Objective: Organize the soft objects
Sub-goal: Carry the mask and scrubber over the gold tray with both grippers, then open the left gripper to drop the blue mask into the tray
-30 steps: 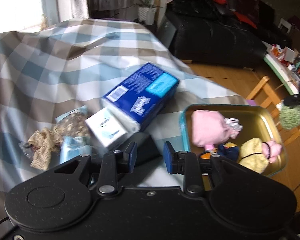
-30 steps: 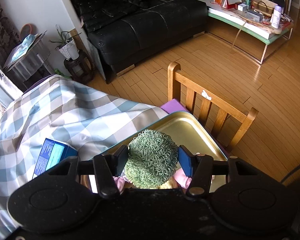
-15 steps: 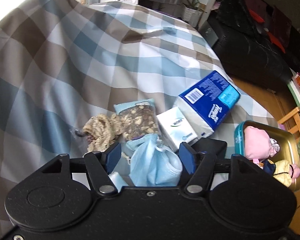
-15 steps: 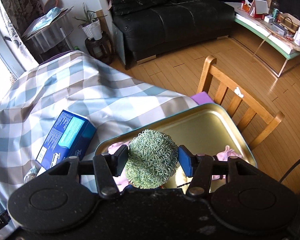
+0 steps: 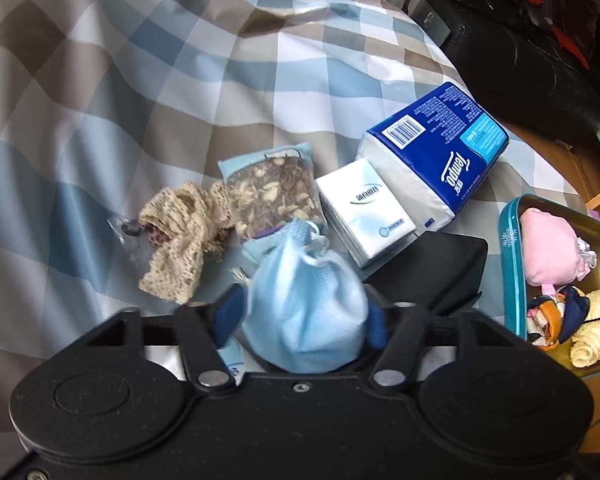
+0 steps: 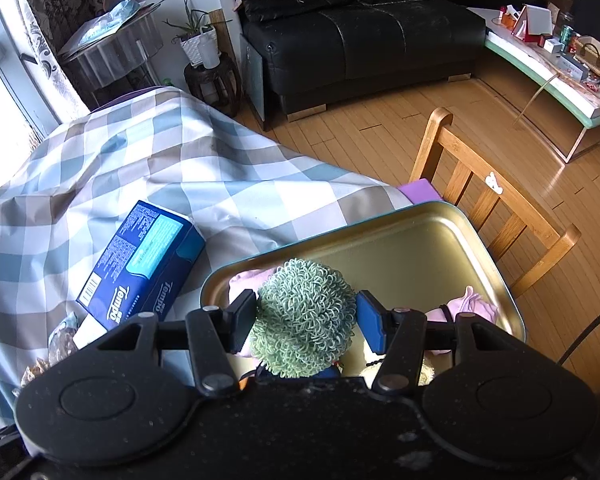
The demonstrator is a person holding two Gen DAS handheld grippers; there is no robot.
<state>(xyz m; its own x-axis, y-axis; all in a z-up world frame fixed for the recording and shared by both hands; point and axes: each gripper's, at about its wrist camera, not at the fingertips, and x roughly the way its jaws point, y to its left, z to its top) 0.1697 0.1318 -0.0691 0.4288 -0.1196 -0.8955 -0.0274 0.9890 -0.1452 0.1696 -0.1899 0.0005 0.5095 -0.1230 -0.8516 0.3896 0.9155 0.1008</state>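
Observation:
My left gripper (image 5: 300, 316) is shut on a crumpled light blue face mask (image 5: 306, 308), held just above the checked tablecloth. A beige crochet piece (image 5: 180, 240) lies to its left. My right gripper (image 6: 306, 320) is shut on a green curly pom-pom ball (image 6: 304, 316), held above the gold tin tray (image 6: 420, 248). The tray also shows in the left wrist view (image 5: 510, 276) at the right, with a pink pouch (image 5: 548, 252), a cream knit item (image 5: 596, 340) and a dark scarf inside.
A blue Tempo tissue pack (image 5: 440, 152), a white tissue packet (image 5: 364, 212) and a clear snack bag (image 5: 272, 196) lie on the cloth beside a black box (image 5: 440, 268). A wooden chair (image 6: 500, 200) stands past the tray. A black sofa (image 6: 360, 40) is behind.
My left gripper swung left from the tray to the pile and closed on the blue mask. My right gripper kept the green ball and moved back over the tray's near left part.

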